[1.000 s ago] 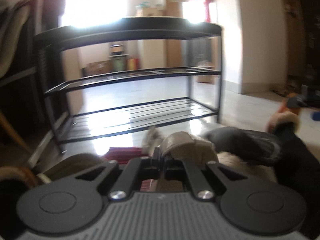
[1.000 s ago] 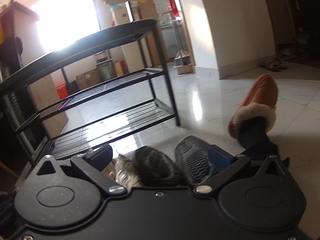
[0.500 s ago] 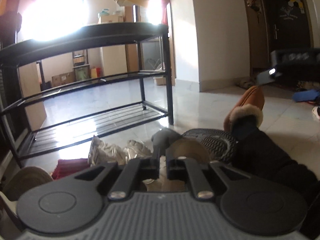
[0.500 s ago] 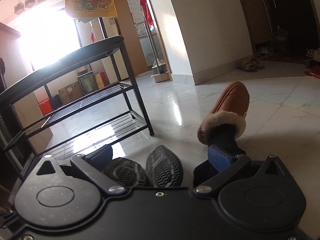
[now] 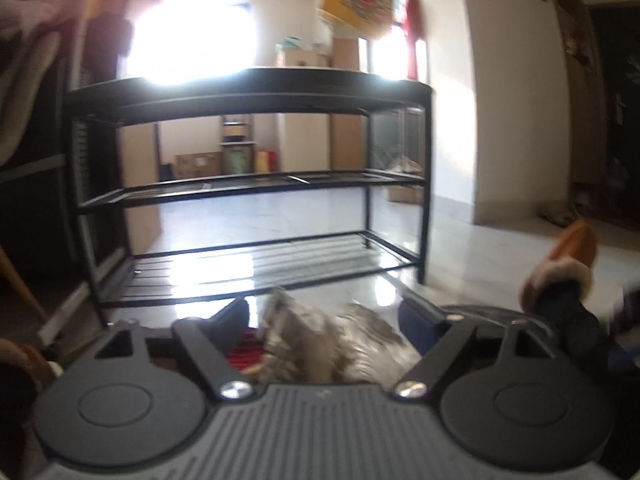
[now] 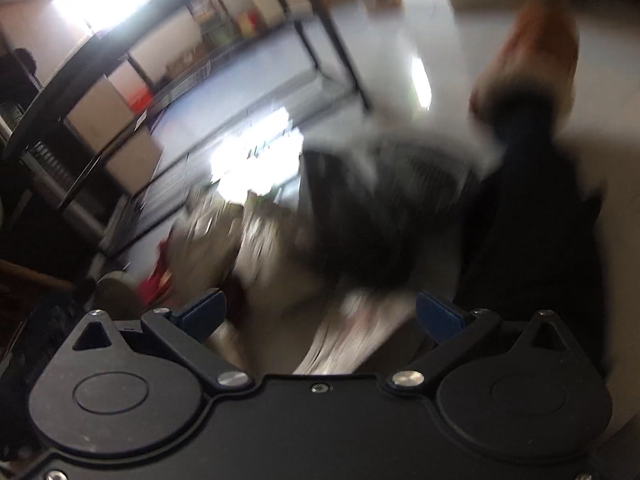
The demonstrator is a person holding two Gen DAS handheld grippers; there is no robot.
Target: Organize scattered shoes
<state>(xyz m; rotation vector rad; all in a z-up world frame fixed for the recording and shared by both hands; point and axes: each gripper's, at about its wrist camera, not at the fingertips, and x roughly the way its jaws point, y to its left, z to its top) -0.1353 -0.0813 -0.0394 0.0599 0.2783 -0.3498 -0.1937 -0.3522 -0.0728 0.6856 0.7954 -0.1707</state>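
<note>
While opening, left tongs (image 5: pixel 324 320) (near-level)

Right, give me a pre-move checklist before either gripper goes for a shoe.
1. Left gripper jaws apart: ok, opening, pads clear of the shoe between them.
2. Grey shoe lies within the left gripper's span: ok.
3. Right gripper jaws apart: ok, nothing clamped.
4. Right gripper's target: cannot tell, dark shoes are heavily blurred.
5. Shoe rack shelves free to take shoes: ok, no shoes on them.
6. Person's foot in tan slipper near the pile: not ok, close on the right.
</note>
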